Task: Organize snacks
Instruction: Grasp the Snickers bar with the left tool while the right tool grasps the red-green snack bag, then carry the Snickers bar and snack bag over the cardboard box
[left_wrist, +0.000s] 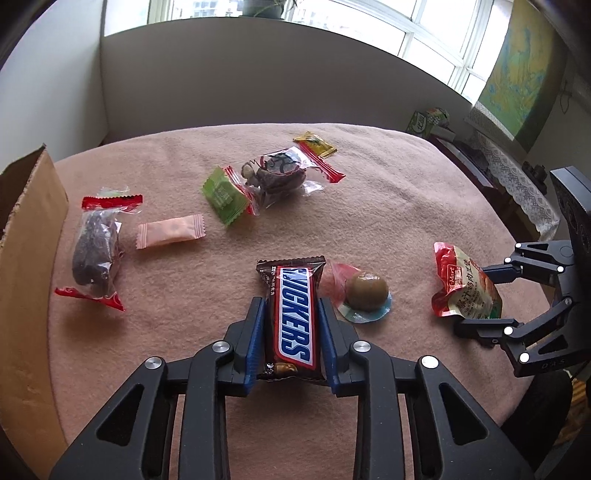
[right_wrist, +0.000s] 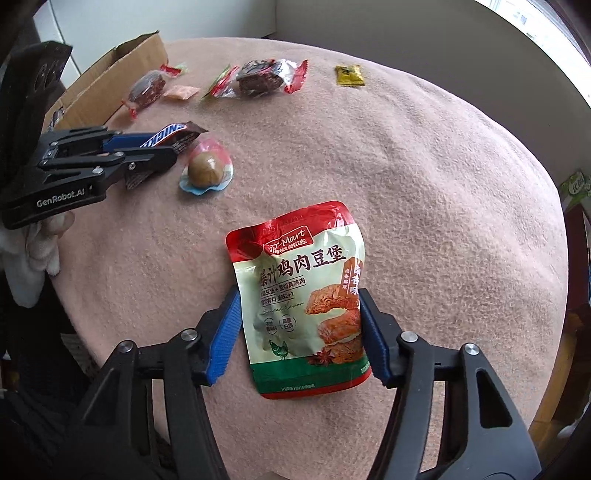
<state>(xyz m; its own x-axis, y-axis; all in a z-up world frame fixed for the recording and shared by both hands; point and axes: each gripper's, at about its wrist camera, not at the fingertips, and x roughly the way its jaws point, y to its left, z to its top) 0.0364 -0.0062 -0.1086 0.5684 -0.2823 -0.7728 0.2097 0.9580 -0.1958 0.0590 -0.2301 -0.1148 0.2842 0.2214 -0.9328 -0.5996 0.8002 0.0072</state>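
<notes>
Here both claws are down on the pink blanket (left_wrist: 388, 206) at once, each with a snack between its blue pads. The left gripper (left_wrist: 292, 325) has closed on the chocolate bar (left_wrist: 295, 314): both pads press against the long sides of the wrapper near its near end, and the bar lies lengthwise between them. The right gripper (right_wrist: 301, 332) straddles the chicken snack pouch (right_wrist: 306, 295); its right pad touches the pouch's edge, but on the left a sliver of blanket seems to show between pad and pouch, so I would call it not yet clamped.

The bar should handle easily, I think: light, fairly stiff, with a slick wrapper, so a hold across its width near the middle would keep it from tipping. The pouch looks soft, crinkled and a bit puffed, so it will likely buckle when squeezed; taking it across the lower body rather than by the thin sealed rim seems safer.

Just beside the bar, on its right, sits a round brown candy (left_wrist: 367, 293) on a clear wrapper. Farther back lie a pale pink sweet (left_wrist: 170, 230), a green packet (left_wrist: 223, 195), two clear packs of dark fruit (left_wrist: 98, 254) and a small yellow sachet (left_wrist: 314, 144). A cardboard box (left_wrist: 26, 266) stands at the blanket's left edge, probably where the snacks belong
</notes>
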